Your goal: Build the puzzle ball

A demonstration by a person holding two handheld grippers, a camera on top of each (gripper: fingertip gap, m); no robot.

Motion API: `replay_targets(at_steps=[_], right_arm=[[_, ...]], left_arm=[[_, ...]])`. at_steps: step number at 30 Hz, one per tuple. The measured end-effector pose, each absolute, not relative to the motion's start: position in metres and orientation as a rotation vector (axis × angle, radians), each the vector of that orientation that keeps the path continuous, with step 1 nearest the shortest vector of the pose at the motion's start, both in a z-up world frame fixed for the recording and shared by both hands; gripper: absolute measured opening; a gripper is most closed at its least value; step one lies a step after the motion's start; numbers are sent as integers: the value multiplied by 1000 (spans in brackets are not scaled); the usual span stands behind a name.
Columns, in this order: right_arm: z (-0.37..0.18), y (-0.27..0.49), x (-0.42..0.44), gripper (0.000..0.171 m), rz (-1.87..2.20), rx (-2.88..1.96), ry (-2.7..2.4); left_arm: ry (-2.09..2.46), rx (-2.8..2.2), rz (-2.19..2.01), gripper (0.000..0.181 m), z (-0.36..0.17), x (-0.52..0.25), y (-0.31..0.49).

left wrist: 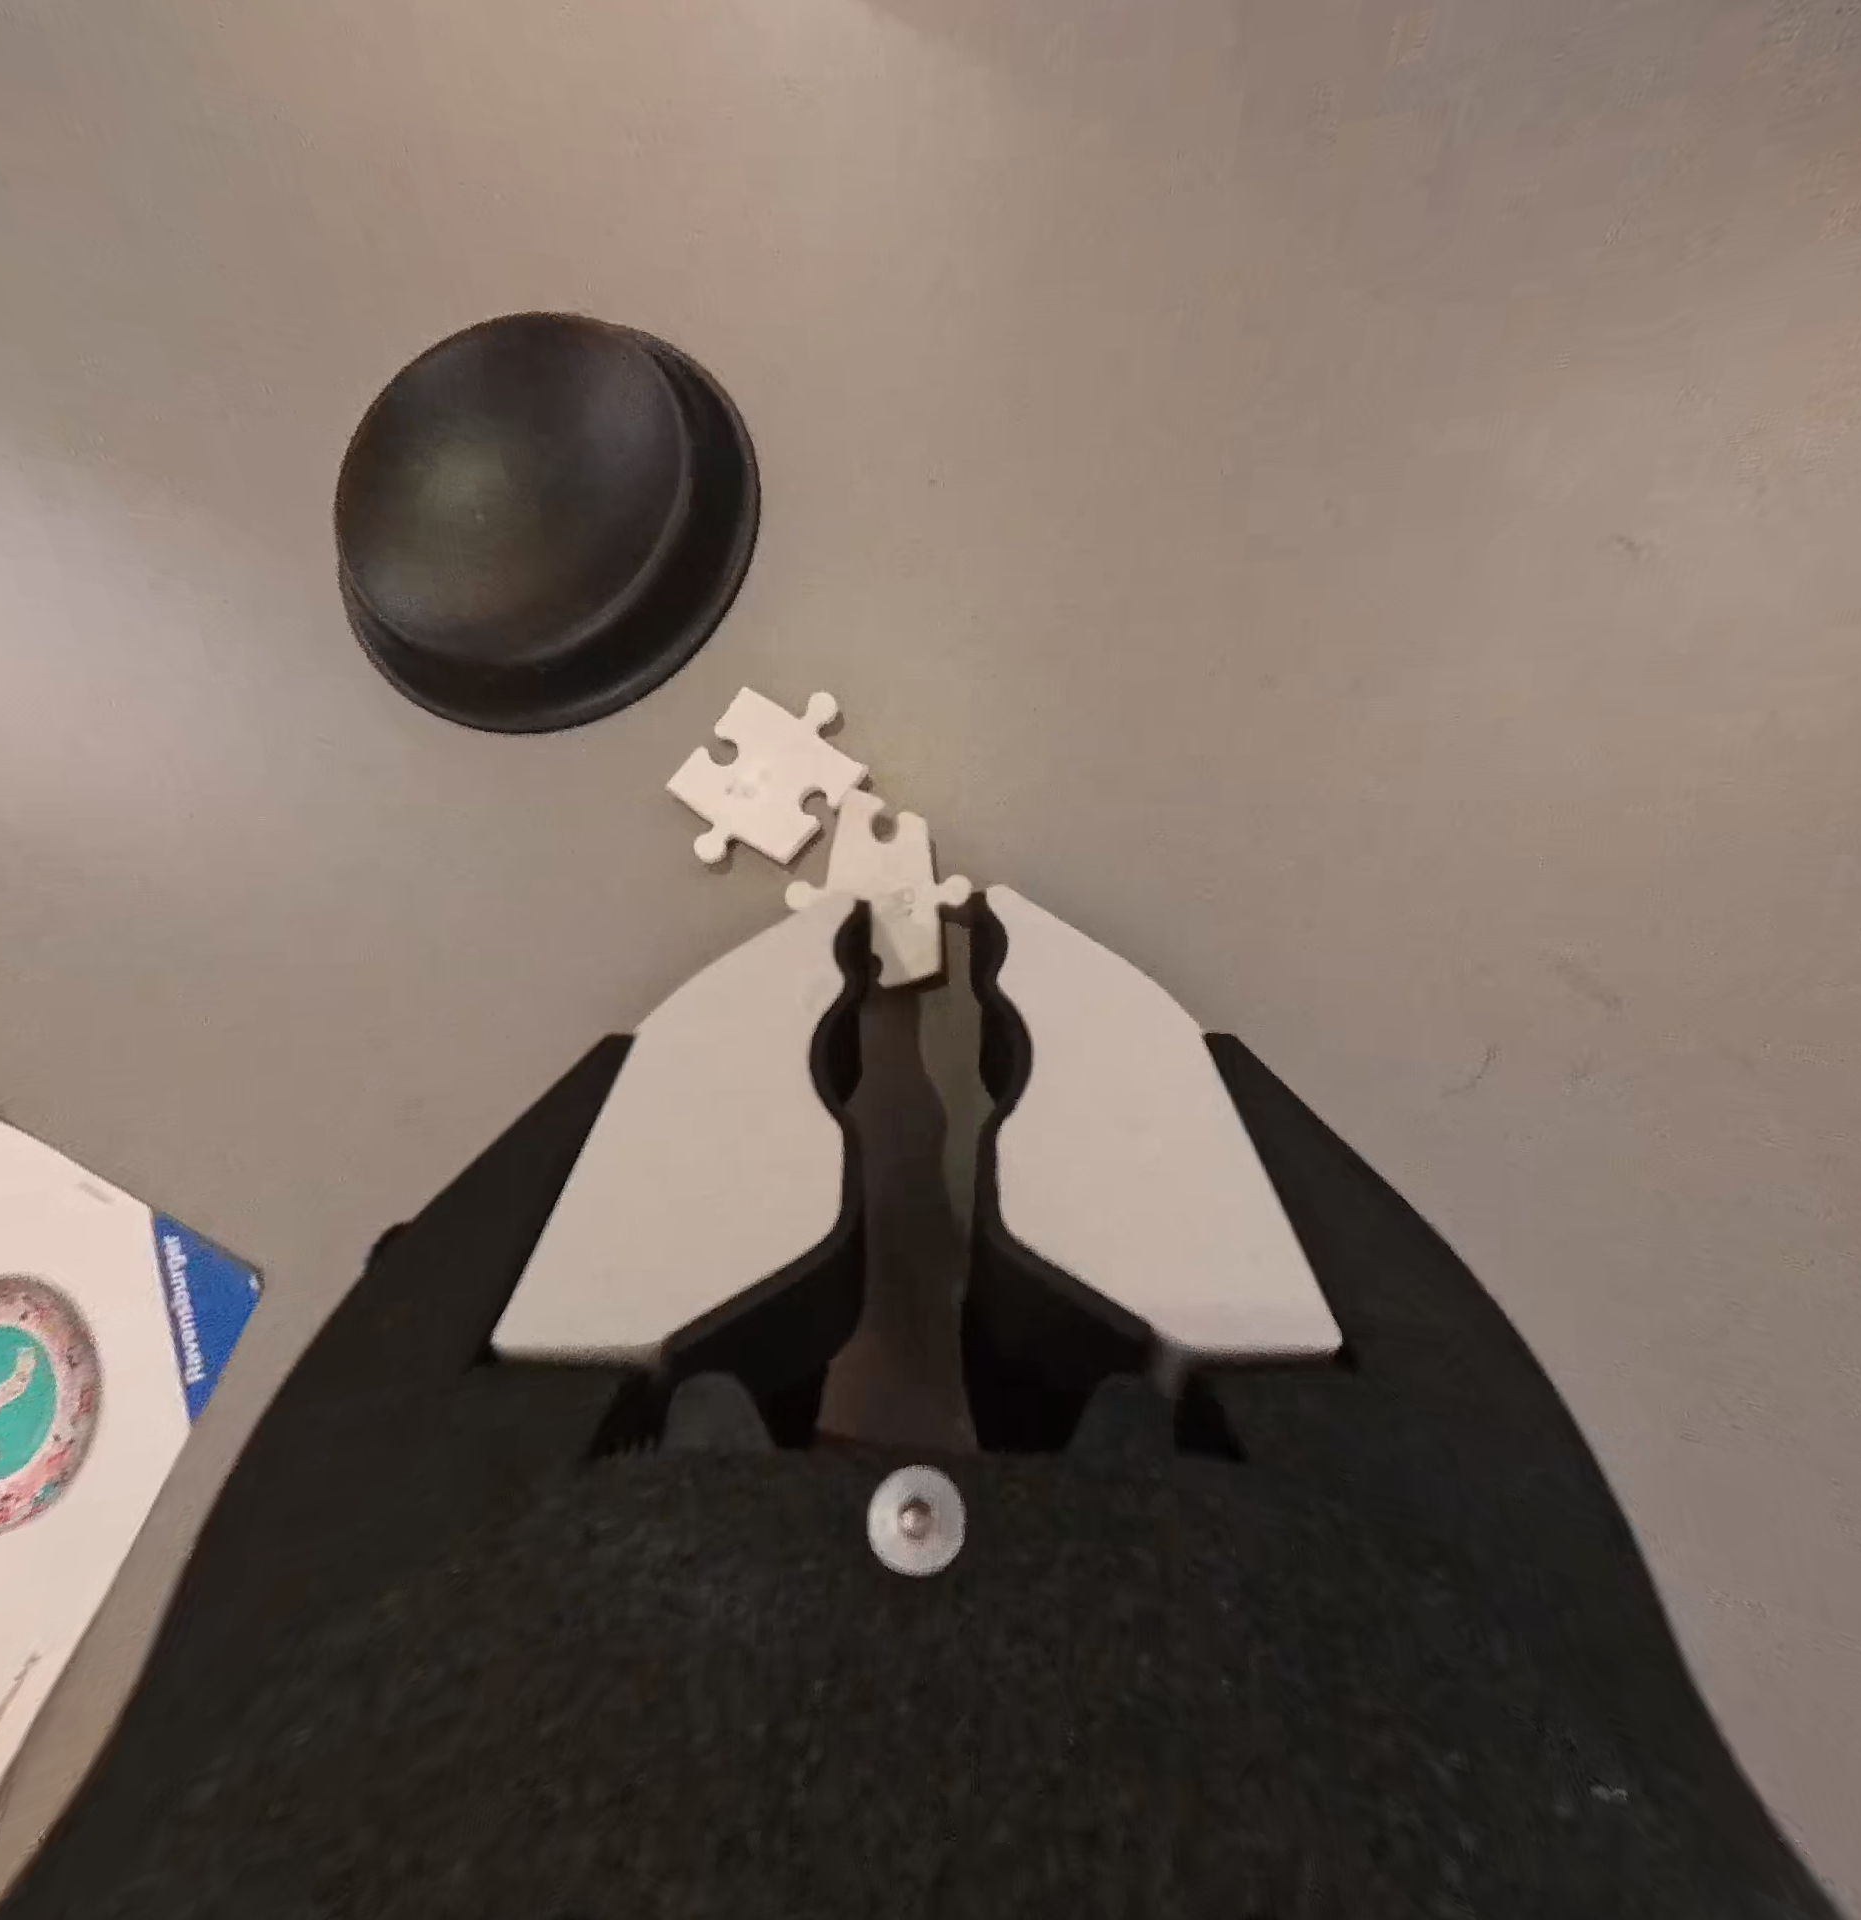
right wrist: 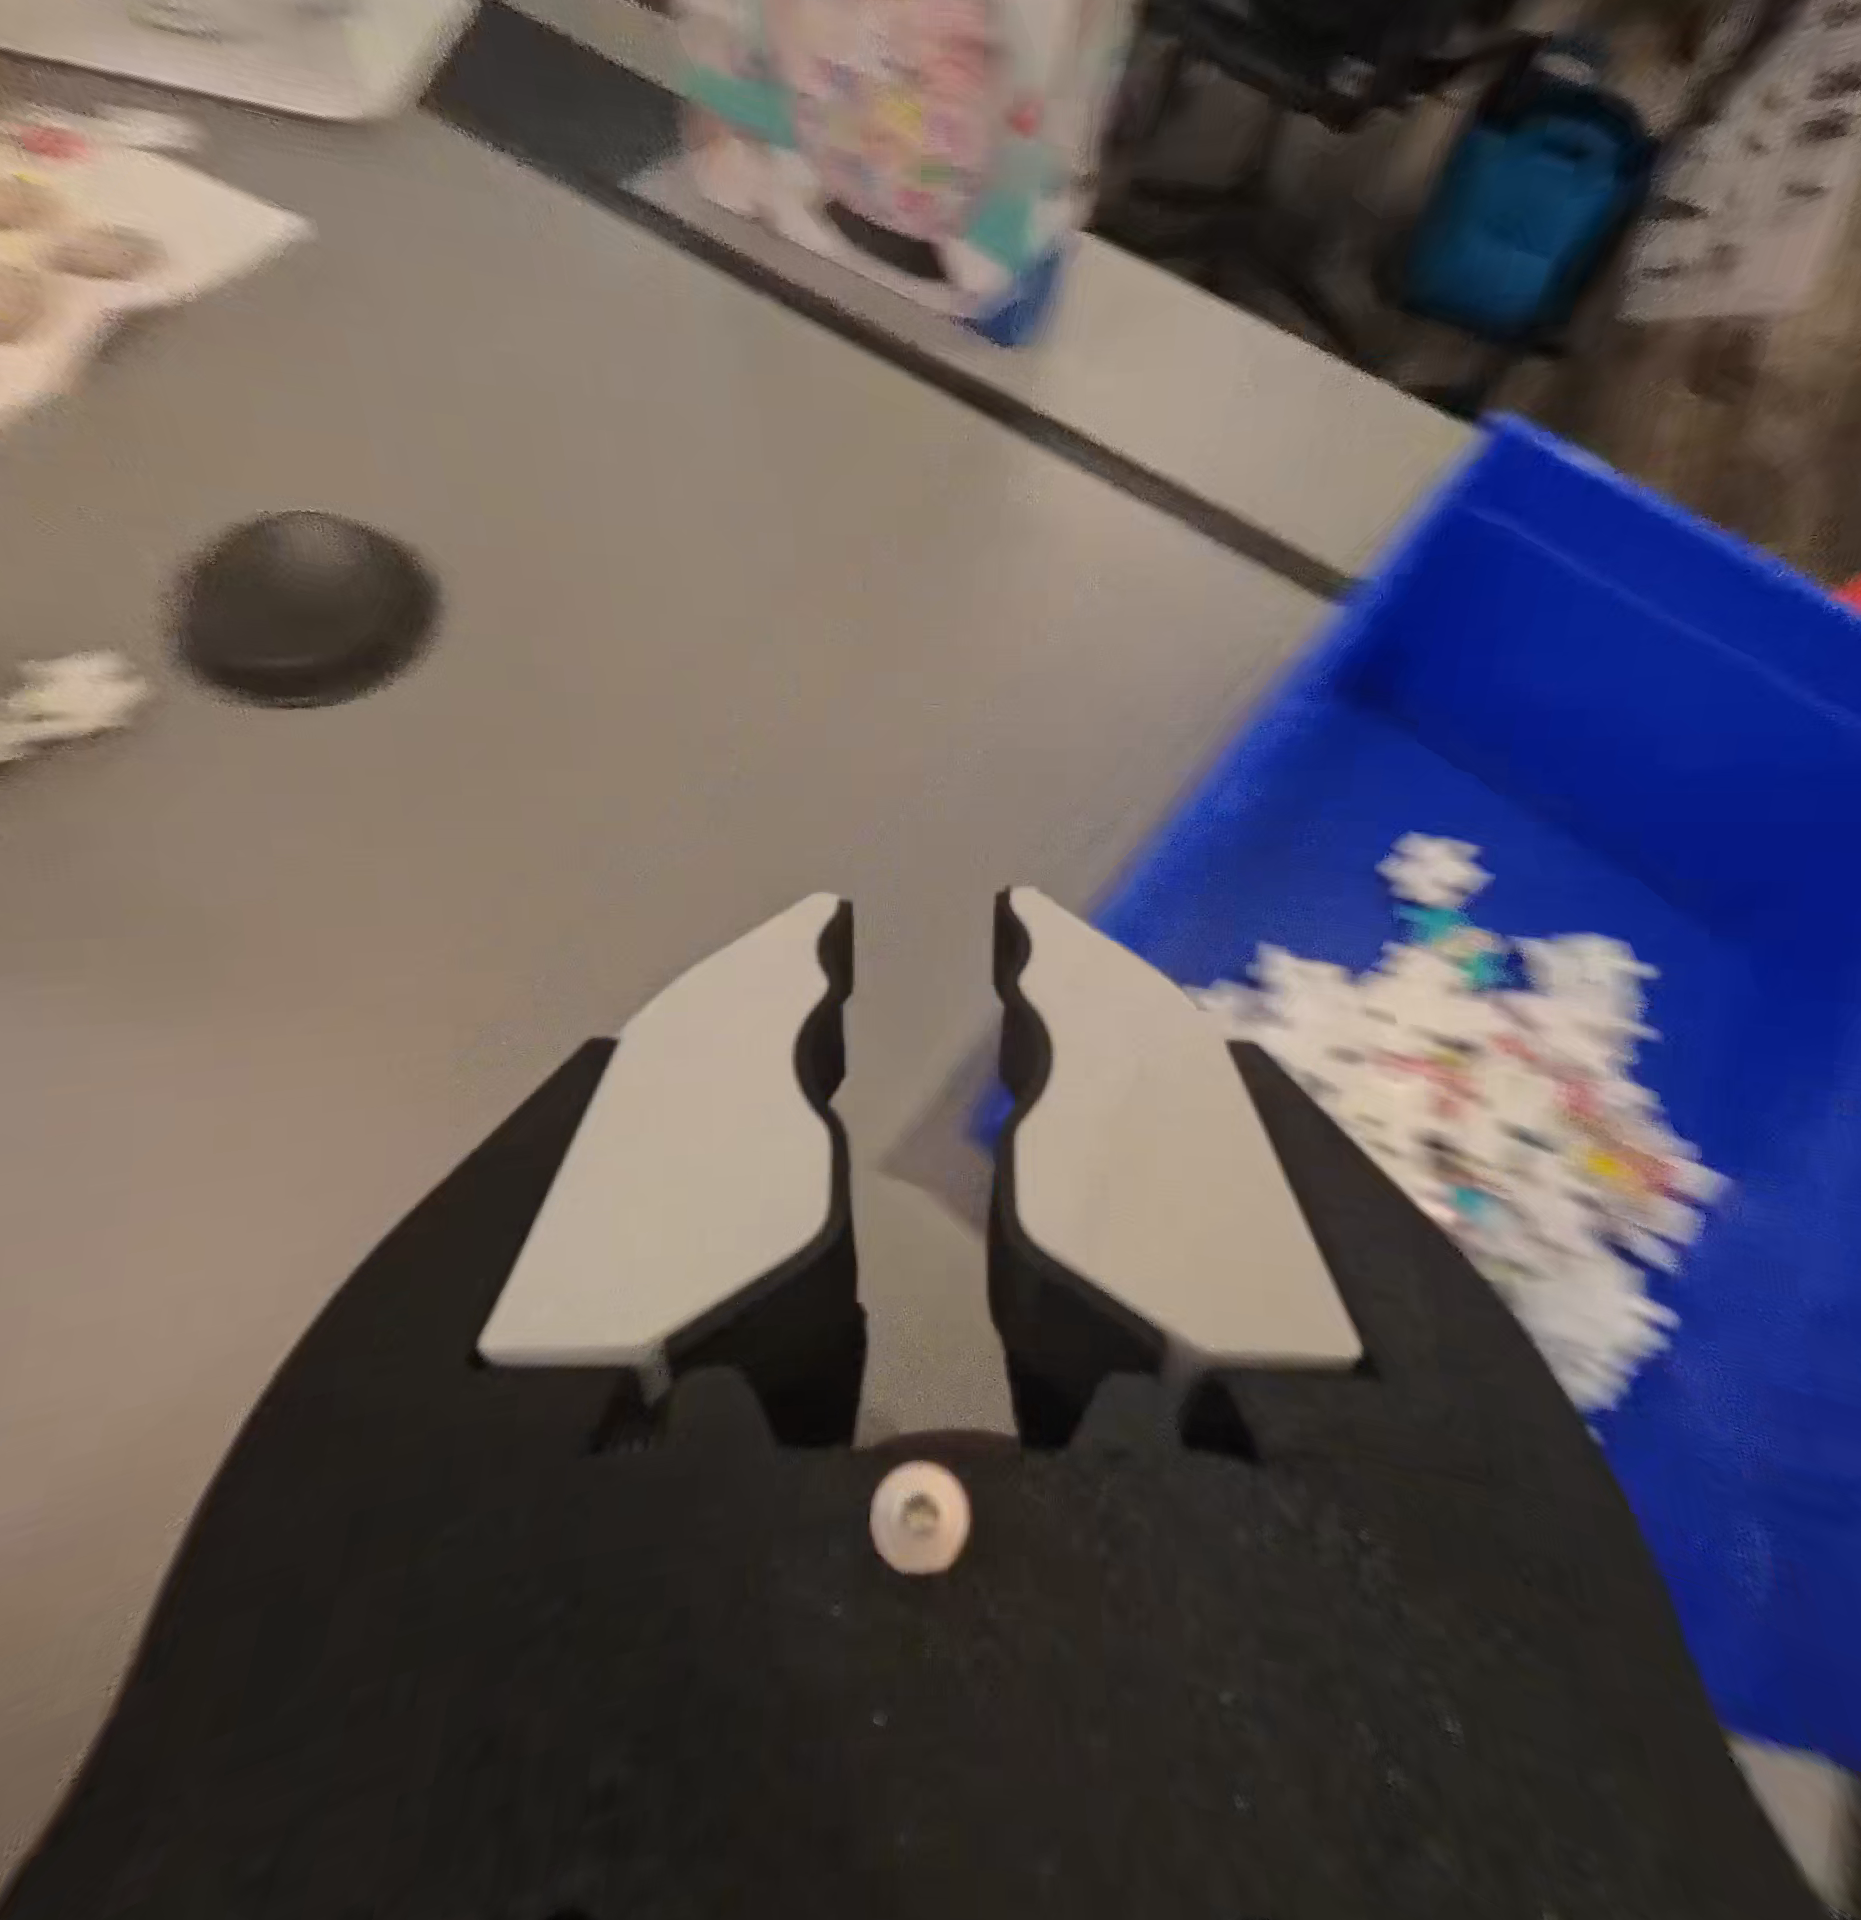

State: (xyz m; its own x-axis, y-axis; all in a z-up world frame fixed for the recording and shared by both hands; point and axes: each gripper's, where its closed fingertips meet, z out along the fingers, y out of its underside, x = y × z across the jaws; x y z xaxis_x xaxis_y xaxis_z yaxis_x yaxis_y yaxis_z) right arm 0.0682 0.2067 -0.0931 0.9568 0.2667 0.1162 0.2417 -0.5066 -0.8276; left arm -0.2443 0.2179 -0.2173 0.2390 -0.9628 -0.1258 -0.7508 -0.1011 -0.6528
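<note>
The left claw [left wrist: 910,914] points down at the grey tabletop [left wrist: 1321,520], clenched on a white puzzle piece [left wrist: 890,883] whose corner touches a second piece [left wrist: 765,774] lying at 11 o'clock; a black dome [left wrist: 541,520] sits beyond. The right claw [right wrist: 924,914] hovers level and released, holding nothing, with a blue bin [right wrist: 1632,675] of pieces at 3 o'clock.

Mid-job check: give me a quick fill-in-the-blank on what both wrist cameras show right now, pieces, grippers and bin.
1. The left gripper is pinching a white puzzle piece whose far edge touches a second white piece lying flat on the ____ table.
2. The black dome-shaped stand lies to the ____ of both pieces in the left wrist view.
3. The right gripper holds ____.
4. The heap of loose pieces lies in a ____ bin.

Missing words: grey; upper left; nothing; blue
</note>
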Motion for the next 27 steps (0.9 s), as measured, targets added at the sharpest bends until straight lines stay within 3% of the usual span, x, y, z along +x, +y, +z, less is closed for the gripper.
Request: replay_targets(at_steps=[5,11,16,18,20,24,25,27], right_arm=[[-149,146,-122,26,830,-2162,-673],[-173,158,-182,23,1148,-2144,-665],[-130,159,-200,33,1606,-1898,-575],[-124,147,-205,31,1579,-1812,-734],[-122,135,-208,15,1502,-1722,-905],[-130,128,-198,2,1281,-1744,-1080],[-128,134,-187,2,1197,-1773,-1075],[-108,150,-151,2,1045,-1782,-1006]], left_arm=[[1608,-1821,-361,9,-215,-240,213],[1586,-1704,-428,1,-189,-230,188],[1457,-1565,-733,1,-135,-211,148],[1421,-1538,-885,1,-118,-206,134],[1422,-1522,-942,1,-112,-204,128],[1415,-1552,-945,3,-117,-204,135],[1423,-1570,-889,6,-124,-206,144],[1434,-1630,-762,36,-141,-212,167]])
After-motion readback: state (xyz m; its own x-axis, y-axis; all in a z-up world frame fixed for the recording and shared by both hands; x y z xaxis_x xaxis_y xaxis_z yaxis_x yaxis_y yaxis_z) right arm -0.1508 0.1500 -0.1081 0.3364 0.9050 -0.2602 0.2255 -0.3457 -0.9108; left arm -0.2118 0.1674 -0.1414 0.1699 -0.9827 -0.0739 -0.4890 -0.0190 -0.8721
